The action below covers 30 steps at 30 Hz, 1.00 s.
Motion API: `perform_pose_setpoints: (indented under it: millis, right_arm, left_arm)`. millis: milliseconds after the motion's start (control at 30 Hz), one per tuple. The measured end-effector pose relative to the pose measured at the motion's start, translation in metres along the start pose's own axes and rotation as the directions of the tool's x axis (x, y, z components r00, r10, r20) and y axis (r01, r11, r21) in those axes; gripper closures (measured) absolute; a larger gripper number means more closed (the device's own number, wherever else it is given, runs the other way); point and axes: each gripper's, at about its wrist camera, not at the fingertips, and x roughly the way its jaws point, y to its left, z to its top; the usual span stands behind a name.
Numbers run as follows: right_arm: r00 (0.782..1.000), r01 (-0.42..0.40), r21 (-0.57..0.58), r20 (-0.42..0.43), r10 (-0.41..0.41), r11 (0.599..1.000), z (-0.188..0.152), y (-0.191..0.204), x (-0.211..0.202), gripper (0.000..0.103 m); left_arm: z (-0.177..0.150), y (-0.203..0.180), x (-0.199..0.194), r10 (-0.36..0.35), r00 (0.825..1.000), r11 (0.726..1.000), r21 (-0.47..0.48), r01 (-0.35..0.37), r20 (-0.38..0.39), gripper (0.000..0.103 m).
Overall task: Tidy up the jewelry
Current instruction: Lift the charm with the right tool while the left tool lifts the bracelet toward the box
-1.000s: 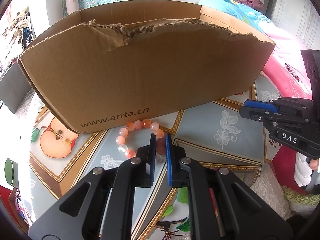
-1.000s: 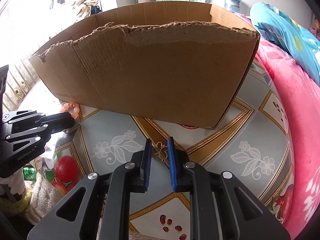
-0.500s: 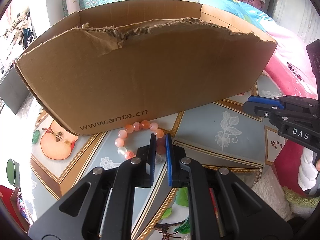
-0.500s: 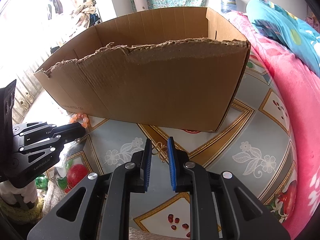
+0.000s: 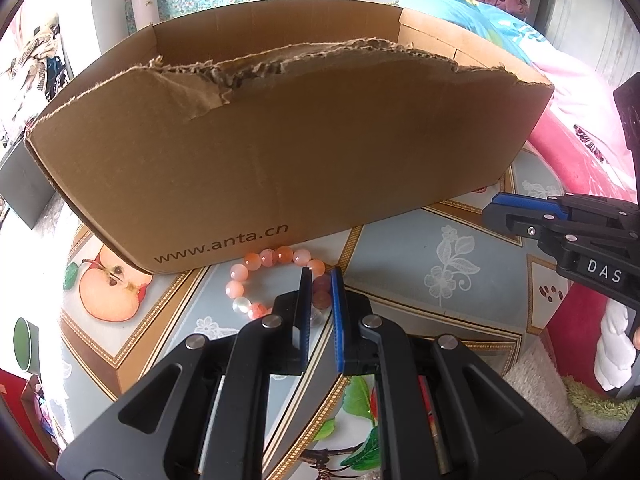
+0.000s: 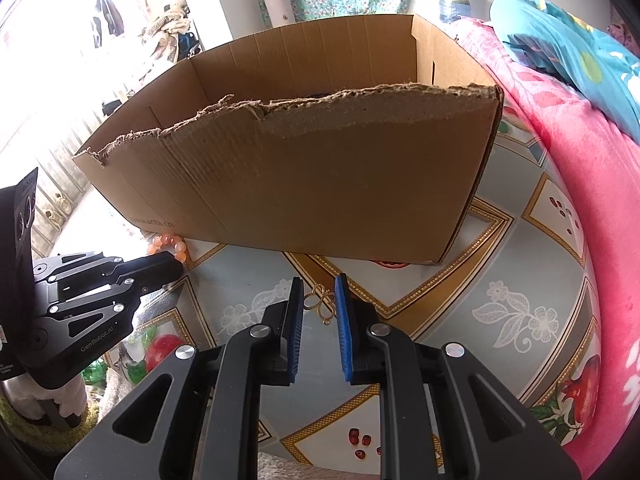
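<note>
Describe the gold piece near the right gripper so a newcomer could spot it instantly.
Start at the big torn cardboard box on the patterned tablecloth. In front of its near wall, between the tips of the right gripper, lies a small gold chain piece. It is thin looped metal, unlike the chunky pink bead bracelet further left.

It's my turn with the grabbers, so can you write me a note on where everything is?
Left gripper: fingers nearly shut on one side of the bead bracelet, which lies on the table against the box.
Right gripper: fingers either side of a small gold trinket on the table; I can't tell if they pinch it.
Done: both pieces lined up.
Left: lift each one and put it in the box, presumably.
</note>
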Motion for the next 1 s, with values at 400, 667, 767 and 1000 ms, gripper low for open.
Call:
perform_pose_setpoints:
  millis: [400,667,767,1000]
  right_arm:
    - [1.000,-0.006,-0.015,0.029,0.006,1.000,0.001,0.003,-0.012,0.087]
    - [0.994,-0.053,0.005,0.100,0.052,0.999,0.010,0.007,-0.048,0.087]
    - [0.986,-0.097,0.032,0.137,0.092,0.995,0.019,0.006,-0.065,0.087]
    - [0.961,-0.169,0.013,0.227,0.161,0.986,0.056,0.009,-0.099,0.087]
  left_arm:
    - [-0.001,-0.001,-0.016,0.019,0.999,1.000,-0.002,-0.019,0.042,0.095]
    - [0.007,0.023,-0.083,-0.045,0.981,0.996,-0.068,0.059,0.191,0.095]
    - [0.012,0.031,-0.114,-0.109,0.964,0.988,-0.077,0.132,0.242,0.095]
    - [0.046,0.035,-0.169,-0.233,0.915,0.968,-0.009,0.250,0.329,0.095]
